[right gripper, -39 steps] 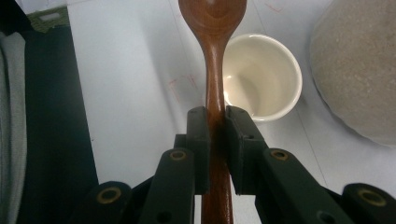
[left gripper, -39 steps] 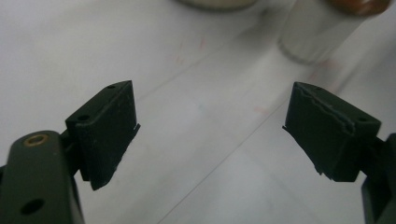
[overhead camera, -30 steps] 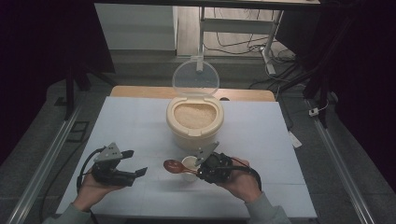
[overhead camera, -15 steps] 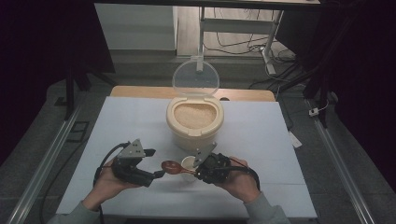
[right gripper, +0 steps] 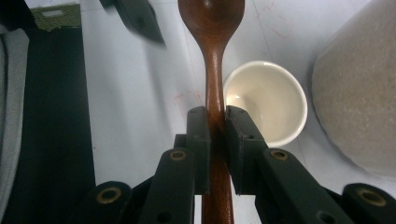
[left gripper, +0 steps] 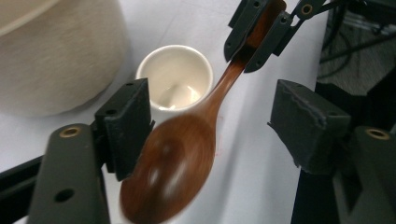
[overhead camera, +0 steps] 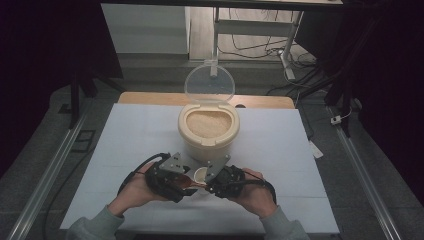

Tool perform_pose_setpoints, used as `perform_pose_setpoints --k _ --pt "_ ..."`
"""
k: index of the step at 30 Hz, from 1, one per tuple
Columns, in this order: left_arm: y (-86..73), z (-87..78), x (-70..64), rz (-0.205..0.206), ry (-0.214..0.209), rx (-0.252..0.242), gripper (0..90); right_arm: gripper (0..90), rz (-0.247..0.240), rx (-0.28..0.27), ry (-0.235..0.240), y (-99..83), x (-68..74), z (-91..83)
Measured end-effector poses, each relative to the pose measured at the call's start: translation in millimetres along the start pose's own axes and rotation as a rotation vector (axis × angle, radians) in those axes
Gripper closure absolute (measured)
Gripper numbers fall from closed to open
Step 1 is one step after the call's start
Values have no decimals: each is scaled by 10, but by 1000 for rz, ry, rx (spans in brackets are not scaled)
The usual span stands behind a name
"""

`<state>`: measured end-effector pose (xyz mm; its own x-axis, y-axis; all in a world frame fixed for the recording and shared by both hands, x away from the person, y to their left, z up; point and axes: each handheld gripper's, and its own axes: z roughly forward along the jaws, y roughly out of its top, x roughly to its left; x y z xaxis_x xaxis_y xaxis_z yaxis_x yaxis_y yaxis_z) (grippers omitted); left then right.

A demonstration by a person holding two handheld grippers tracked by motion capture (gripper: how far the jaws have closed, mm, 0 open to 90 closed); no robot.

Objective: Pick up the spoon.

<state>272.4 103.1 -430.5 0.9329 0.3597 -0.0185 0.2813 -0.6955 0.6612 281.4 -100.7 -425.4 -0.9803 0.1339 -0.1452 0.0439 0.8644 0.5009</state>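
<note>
In the high view, both hands meet close to the near edge of the table (overhead camera: 125, 135), just in front of the beige rice container (overhead camera: 208, 131), which stands midway across the table with its clear lid (overhead camera: 209, 84) tipped up behind it. The left gripper (overhead camera: 186, 181) and the right gripper (overhead camera: 209, 184) face each other, almost touching, with the wooden spoon (overhead camera: 192, 183) between them. The small white cup (overhead camera: 201, 174) sits on the table between the grippers and the container's base.

In the left gripper view, the left gripper (left gripper: 210, 126) has its jaws spread wide, one on each side of the spoon's bowl (left gripper: 168, 172), which hangs in the gap; whether the bowl touches the left-hand pad is unclear. The handle runs up to the right gripper (left gripper: 261, 35), whose jaws pinch it. The cup (left gripper: 175, 79) stands just beside the container (left gripper: 56, 51).

In the right gripper view, the right gripper (right gripper: 217, 126) has its jaws closed tight on the spoon's handle (right gripper: 214, 70). The cup (right gripper: 266, 100) lies just right of the handle, with the container (right gripper: 359, 93) beyond it.
</note>
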Motion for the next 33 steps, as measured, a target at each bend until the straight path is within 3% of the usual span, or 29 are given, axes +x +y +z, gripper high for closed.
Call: perform_pose_setpoints --k 7,11,14,19,20,21,24,26,29,32,33 --pt "49 154 21 45 -77 78 425 795 -49 -7 6 28 67 4" --pt "45 193 20 60 -87 92 483 794 -63 -17 11 36 79 5" --pt "41 210 18 99 -94 121 537 794 -77 -20 16 38 91 9" --pt "32 260 -18 135 -88 142 687 794 -113 -21 18 54 130 0" --pt "28 265 -18 145 -98 144 715 794 -115 -35 12 52 144 9" --pt "23 267 -24 154 -112 147 715 794 -131 -7 18 63 147 -11" --pt "17 269 -52 189 -136 161 767 793 -159 -12 32 59 173 9" --pt "11 277 -64 181 -141 163 777 792 -182 -20 41 61 173 18" --pt "2 273 -56 174 -150 164 781 790 -181 -28 48 57 177 28" --pt "-1 267 -55 163 -136 154 785 773 -145 -55 42 43 161 13" --pt "-1 261 -51 165 -130 151 786 708 -115 -95 29 28 115 -27"
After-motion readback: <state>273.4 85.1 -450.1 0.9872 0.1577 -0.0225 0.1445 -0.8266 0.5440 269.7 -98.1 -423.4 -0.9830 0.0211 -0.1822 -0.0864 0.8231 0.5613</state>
